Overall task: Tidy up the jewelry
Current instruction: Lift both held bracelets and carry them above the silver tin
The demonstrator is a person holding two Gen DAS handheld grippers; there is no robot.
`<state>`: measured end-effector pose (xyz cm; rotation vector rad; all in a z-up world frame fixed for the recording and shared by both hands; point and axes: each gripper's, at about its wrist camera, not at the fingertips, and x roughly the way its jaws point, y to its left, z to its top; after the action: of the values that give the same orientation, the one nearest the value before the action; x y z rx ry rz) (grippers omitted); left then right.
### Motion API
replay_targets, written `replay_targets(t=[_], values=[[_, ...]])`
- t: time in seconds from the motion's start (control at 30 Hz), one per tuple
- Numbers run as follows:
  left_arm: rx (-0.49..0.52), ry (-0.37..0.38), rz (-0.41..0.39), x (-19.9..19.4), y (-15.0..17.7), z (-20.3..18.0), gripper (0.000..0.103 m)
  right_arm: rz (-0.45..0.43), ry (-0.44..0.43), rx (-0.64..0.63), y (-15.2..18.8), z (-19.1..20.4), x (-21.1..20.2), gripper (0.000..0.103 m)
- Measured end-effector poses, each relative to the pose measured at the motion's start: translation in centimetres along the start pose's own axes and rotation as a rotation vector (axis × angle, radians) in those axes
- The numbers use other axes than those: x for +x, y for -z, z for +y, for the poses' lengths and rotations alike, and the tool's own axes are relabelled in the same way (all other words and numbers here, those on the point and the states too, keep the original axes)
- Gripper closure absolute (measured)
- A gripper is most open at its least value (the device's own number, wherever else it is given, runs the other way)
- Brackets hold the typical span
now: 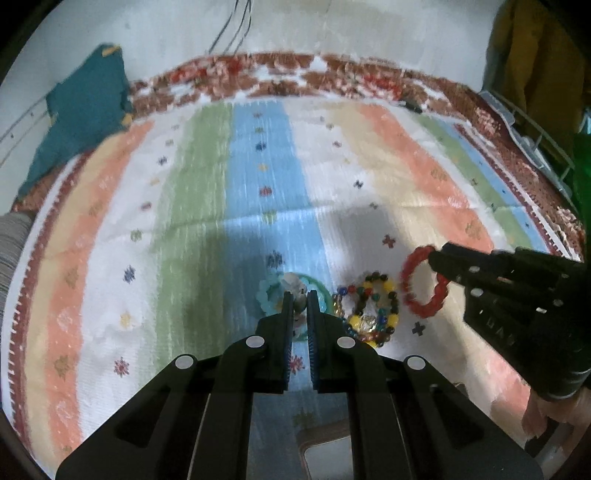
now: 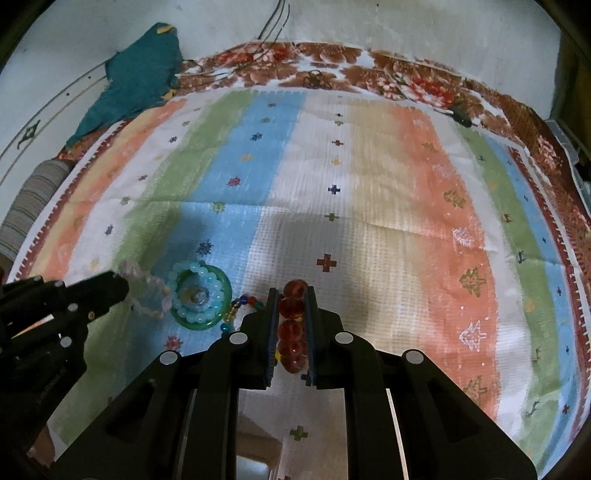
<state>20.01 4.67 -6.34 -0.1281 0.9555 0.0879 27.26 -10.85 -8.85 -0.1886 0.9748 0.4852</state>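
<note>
Between the right gripper's nearly closed fingers sits a red bead bracelet, clamped; the left gripper's narrow fingers pinch a pale bracelet.

- A striped cloth in green, blue, white, beige and orange covers the surface, with a brown floral border at its far edge.
- A teal garment lies at the far left corner.
- A pale wall stands behind.

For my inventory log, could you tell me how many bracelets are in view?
4: red bracelet in the right gripper, pale pink bracelet in the left gripper, light blue bracelet on a green ring, multicolored bracelet between. More may be hidden.
</note>
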Motion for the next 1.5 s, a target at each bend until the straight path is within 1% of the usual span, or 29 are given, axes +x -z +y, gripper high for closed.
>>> replay_targets(t=[0.1,0.2,0.27,0.4,0.57,0.67,0.83,1.0,1.13,1.27,1.37,1.5], values=[[-0.009,-0.004,-0.038,-1.1,-0.2,-0.1,0.096,-0.034,-0.015,-0.008,0.1,0.4,-1.0,0.089],[0.011,-0.018,-0.076,-2.2,-0.2,-0.5,0.096,-0.069,-0.020,-0.018,0.2,0.9,-2.1,0.089],[0.015,-0.015,-0.091,-2.9,-0.1,-0.6,0.096,-0.097,-0.028,-0.024,0.3,1.1,-3.0,0.089],[0.031,-0.012,-0.117,-4.3,0.1,-1.0,0.096,-0.147,-0.032,-0.022,0.6,1.1,-4.7,0.089],[0.035,0.005,-0.135,-5.4,0.7,-1.3,0.096,-0.179,-0.046,-0.021,1.3,1.0,-6.4,0.089],[0.059,0.003,-0.144,-6.1,1.2,-1.8,0.096,-0.201,-0.048,-0.037,1.8,1.4,-7.6,0.089],[0.071,0.002,-0.179,-7.8,1.9,-2.4,0.096,-0.274,-0.042,-0.068,2.7,2.0,-9.9,0.089],[0.089,-0.007,-0.200,-9.0,2.9,-2.9,0.096,-0.288,-0.038,-0.088,3.7,2.2,-10.7,0.089],[0.085,0.008,-0.208,-10.0,3.6,-2.9,0.096,-0.264,-0.058,-0.095,4.7,2.4,-11.1,0.089],[0.078,0.009,-0.224,-11.0,4.4,-3.0,0.096,-0.275,-0.079,-0.087,5.5,2.2,-12.2,0.089],[0.081,0.022,-0.219,-11.4,5.2,-3.2,0.096,-0.294,-0.078,-0.093,6.2,2.3,-13.0,0.089],[0.082,0.032,-0.217,-11.9,5.9,-3.4,0.096,-0.286,-0.090,-0.095,6.9,2.4,-13.3,0.089]])
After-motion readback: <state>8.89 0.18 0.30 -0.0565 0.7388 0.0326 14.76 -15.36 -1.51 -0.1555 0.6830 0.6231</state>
